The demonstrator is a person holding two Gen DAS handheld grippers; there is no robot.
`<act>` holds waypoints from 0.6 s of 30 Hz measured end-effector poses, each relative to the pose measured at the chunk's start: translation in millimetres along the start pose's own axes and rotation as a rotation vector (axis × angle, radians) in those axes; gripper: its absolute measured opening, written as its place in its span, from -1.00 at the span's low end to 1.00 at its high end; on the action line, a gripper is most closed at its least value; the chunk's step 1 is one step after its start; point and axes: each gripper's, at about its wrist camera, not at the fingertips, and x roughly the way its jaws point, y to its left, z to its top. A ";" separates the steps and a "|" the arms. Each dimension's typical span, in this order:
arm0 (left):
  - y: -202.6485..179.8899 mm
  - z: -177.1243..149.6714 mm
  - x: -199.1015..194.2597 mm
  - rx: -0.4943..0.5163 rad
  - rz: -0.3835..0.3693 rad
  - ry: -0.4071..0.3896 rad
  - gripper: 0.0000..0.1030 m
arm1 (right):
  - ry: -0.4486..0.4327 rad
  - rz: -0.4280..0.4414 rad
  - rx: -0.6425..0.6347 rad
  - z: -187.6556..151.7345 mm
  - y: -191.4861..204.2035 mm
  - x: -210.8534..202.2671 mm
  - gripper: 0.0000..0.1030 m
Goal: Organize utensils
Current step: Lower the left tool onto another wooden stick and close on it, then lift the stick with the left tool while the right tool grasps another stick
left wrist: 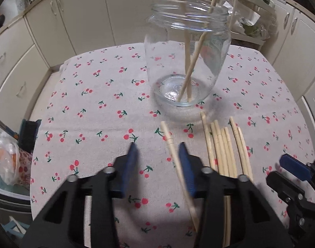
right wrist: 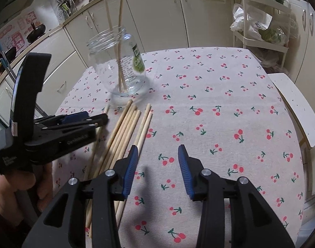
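I am seeing blur on the left claw point(left wrist: 158, 146); whether its pads are pressing the loose chopstick point(left wrist: 179, 171) lying between them against the right pad, I cannot tell. The right claw point(right wrist: 156, 148) is hanging open, empty, beside the pile point(right wrist: 124, 132). The jar point(left wrist: 187, 62) is holding two sticks. Both claws are pointing down at the cloth point(right wrist: 219, 95).

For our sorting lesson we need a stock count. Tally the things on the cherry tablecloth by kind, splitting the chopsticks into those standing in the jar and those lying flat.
Glass jar: 1
Chopsticks standing in the jar: 2
Chopsticks lying flat on the tablecloth: 7 (some lie packed close, so this count is my best reading)
Total: 10
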 end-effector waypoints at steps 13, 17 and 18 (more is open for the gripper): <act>10.2 7.9 4.5 0.084 -0.152 0.017 -0.84 | 0.023 -0.016 -0.021 1.7 7.6 16.8 -0.27; 6.8 6.9 3.7 0.156 -0.229 0.023 -0.89 | 0.020 -0.023 -0.022 1.9 7.3 18.0 -0.27; 6.2 7.2 3.8 0.172 -0.227 0.021 -0.89 | 0.019 -0.024 -0.024 2.1 7.4 18.5 -0.27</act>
